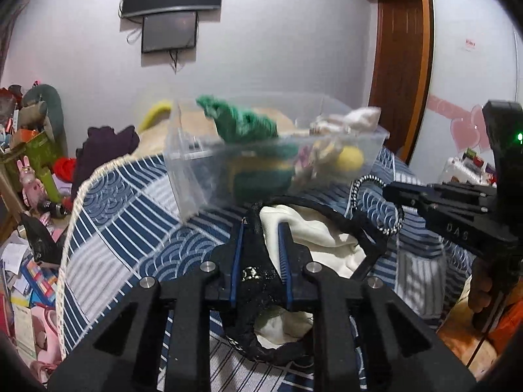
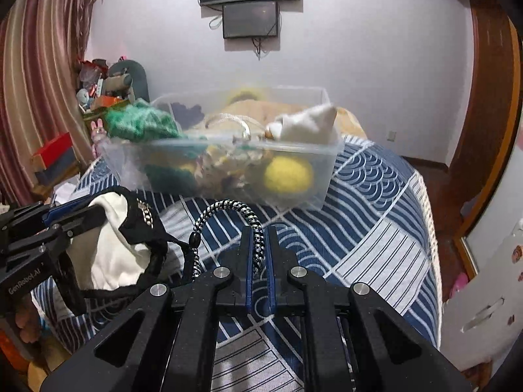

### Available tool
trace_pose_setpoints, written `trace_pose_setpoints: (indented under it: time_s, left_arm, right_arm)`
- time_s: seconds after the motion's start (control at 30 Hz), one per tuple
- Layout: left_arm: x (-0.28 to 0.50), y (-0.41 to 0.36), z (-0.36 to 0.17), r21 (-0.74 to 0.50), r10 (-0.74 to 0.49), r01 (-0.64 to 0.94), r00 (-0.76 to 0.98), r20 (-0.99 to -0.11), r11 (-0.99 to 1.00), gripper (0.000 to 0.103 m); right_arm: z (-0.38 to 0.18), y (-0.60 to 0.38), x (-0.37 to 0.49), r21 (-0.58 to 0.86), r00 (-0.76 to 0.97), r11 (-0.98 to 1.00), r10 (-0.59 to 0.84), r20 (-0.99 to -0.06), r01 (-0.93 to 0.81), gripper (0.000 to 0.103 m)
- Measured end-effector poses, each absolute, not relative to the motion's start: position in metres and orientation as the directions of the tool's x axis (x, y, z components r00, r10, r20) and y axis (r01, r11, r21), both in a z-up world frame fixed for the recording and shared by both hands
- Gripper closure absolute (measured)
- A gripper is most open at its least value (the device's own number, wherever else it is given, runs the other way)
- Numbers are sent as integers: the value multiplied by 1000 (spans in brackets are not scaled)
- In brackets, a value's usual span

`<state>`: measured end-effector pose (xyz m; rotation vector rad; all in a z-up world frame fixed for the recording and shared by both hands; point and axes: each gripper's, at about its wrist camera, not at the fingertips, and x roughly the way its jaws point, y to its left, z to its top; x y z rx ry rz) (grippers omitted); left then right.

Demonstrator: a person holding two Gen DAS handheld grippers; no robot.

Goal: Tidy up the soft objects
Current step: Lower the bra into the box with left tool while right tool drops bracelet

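Over the bed [image 2: 376,222], my left gripper [image 1: 261,245] pinches a black bag [image 1: 258,274] with white cloth inside, my right gripper [image 2: 258,245] pinches its cord [image 2: 228,209] — the box [image 2: 294,176] ahead already holds toys, so this bag is left, I think.

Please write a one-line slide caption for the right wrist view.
Right claw grips a braided cord before a clear bin of soft toys.
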<state>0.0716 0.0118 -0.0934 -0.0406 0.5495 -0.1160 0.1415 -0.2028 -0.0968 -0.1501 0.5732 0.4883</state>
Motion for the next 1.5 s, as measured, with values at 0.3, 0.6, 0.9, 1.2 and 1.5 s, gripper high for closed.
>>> trace_pose_setpoints:
  time_s: [0.3, 0.6, 0.9, 1.2, 1.5]
  left_arm:
    - [71, 17, -48, -85, -130, 105, 911, -392, 991, 83]
    - [99, 24, -12, -101, -65, 33, 944, -324, 994, 83]
    - [149, 29, -21, -116, -19, -27, 928, -372, 993, 83]
    - [184, 17, -54, -16, 44, -58, 890, -455, 998, 75]
    - [179, 21, -54, -44, 16, -42, 885, -464, 998, 48]
  right_arm:
    - [-59, -202, 136, -17, 806, 892, 400, -436, -452, 97]
    - [-31, -194, 150, 4, 856, 911, 390, -340, -413, 97]
    - [-46, -174, 183, 8, 853, 928, 346, -389, -373, 97]
    - [-72, -166, 202, -8, 809, 926, 325, -490, -378, 97]
    - [-68, -175, 198, -6, 791, 919, 335, -511, -393, 91]
